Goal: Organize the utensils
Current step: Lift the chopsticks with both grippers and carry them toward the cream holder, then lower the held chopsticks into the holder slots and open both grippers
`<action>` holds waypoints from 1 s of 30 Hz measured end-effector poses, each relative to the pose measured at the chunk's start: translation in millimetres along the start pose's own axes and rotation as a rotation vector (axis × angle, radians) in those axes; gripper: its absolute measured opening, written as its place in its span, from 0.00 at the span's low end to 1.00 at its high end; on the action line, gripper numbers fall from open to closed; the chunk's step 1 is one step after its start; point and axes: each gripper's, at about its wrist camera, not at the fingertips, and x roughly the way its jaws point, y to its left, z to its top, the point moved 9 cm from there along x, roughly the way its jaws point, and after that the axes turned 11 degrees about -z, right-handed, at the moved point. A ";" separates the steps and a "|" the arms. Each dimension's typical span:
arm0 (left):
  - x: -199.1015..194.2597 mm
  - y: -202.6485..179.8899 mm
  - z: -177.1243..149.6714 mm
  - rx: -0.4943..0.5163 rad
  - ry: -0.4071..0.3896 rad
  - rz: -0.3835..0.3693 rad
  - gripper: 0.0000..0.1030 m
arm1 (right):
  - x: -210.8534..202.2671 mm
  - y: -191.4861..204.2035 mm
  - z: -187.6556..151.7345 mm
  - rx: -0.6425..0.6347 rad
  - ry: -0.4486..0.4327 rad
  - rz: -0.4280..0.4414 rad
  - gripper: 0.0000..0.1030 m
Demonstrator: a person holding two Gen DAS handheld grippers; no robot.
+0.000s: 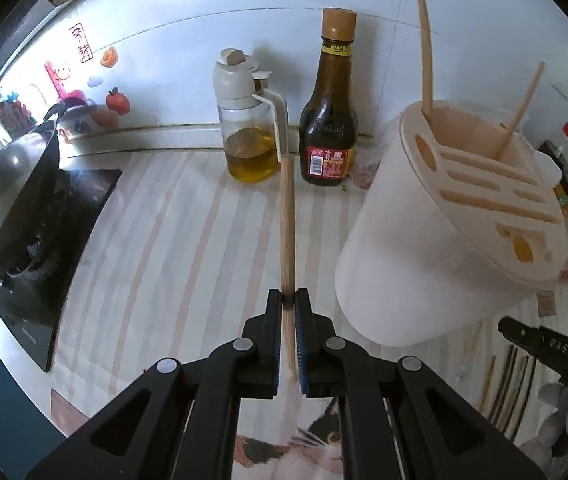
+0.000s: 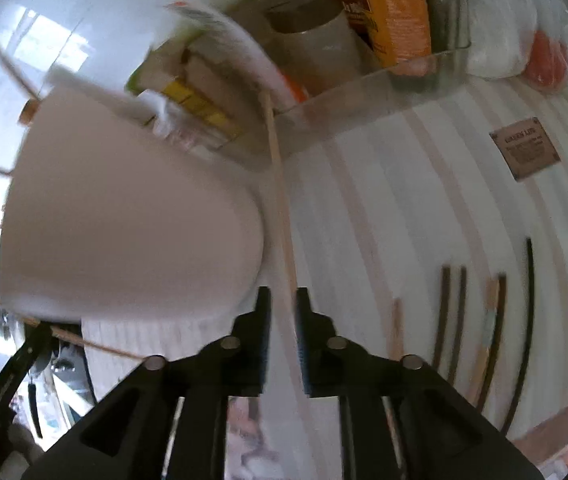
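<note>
My left gripper (image 1: 288,300) is shut on a pale wooden chopstick (image 1: 287,220) that sticks out ahead of the jaws, above the striped cloth. To its right stands a white utensil holder (image 1: 424,260) with a slotted lid, and two pale chopsticks (image 1: 427,60) stand in it. In the right wrist view my right gripper (image 2: 284,300) is open a little. Another pale chopstick (image 2: 279,200) runs lengthwise between the jaws, close to the right finger with a gap on its left. The holder (image 2: 123,220) sits just left of it. Several dark and pale chopsticks (image 2: 454,320) lie on the cloth to the right.
An oil bottle (image 1: 249,132) and a dark sauce bottle (image 1: 328,120) stand at the back wall. A stove with a wok (image 1: 7,184) fills the left side. A glass tray (image 2: 364,76) of boxes and jars stands behind the holder. A brown label (image 2: 524,154) is on the cloth.
</note>
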 end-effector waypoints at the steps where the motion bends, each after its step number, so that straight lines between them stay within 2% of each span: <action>1: 1.9 0.0 2.2 -0.006 0.003 -0.005 0.04 | 5.8 1.1 6.1 -0.002 -0.005 -0.006 0.26; 2: 3.1 -0.3 4.3 -0.003 0.002 -0.002 0.04 | 12.0 3.2 12.7 -0.002 -0.009 -0.008 0.29; 6: 4.2 -4.6 10.5 0.014 -0.004 0.005 0.04 | 33.6 10.8 36.7 -0.031 -0.029 -0.052 0.28; 8: 3.7 -7.1 12.7 0.021 -0.006 0.007 0.04 | 40.9 16.3 45.0 -0.038 -0.038 -0.043 0.07; 12: 1.1 -9.4 15.1 0.033 -0.013 0.011 0.04 | 40.3 27.4 53.5 -0.086 -0.087 -0.071 0.07; 19: -5.6 -9.8 14.8 0.047 -0.025 0.021 0.04 | 8.2 38.4 52.5 -0.119 -0.190 -0.079 0.07; 30: -39.1 -10.3 17.7 0.050 -0.079 0.036 0.04 | -82.7 39.0 39.4 -0.148 -0.398 -0.038 0.06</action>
